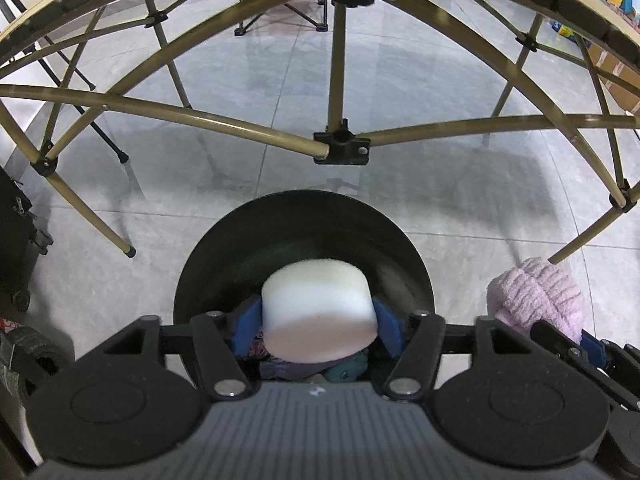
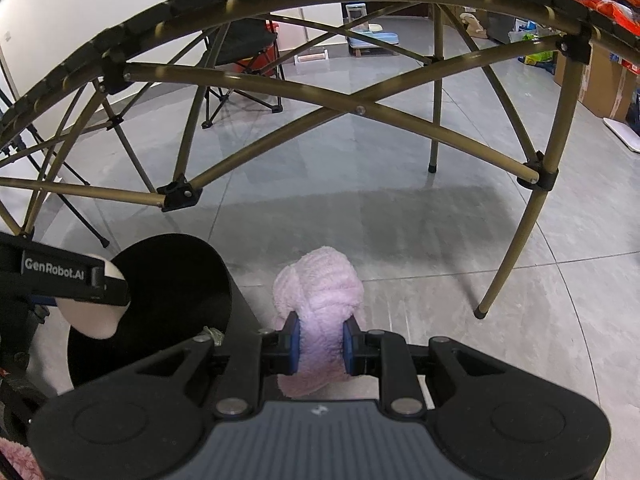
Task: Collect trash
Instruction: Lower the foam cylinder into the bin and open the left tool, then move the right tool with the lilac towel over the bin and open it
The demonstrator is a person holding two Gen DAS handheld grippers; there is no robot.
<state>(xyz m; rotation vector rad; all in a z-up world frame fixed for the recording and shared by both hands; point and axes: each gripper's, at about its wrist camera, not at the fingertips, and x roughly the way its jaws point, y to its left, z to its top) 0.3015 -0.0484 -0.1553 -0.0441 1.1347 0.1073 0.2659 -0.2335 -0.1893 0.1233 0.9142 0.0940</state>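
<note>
We see a white foam block [image 1: 320, 320], finely porous and matt, just above the black bin [image 1: 304, 216], whose inner wall is smooth with a dull sheen. Right of the bin, a pink cloth [image 2: 320, 292] looks fluffy (terry-like). Beyond the bin, brassy metal table legs [image 1: 335, 68] stand on glossy grey floor tiles [image 1: 256, 80].

Bin mouth [image 1: 224, 248] open; table struts [image 1: 240, 128] overhead
</note>
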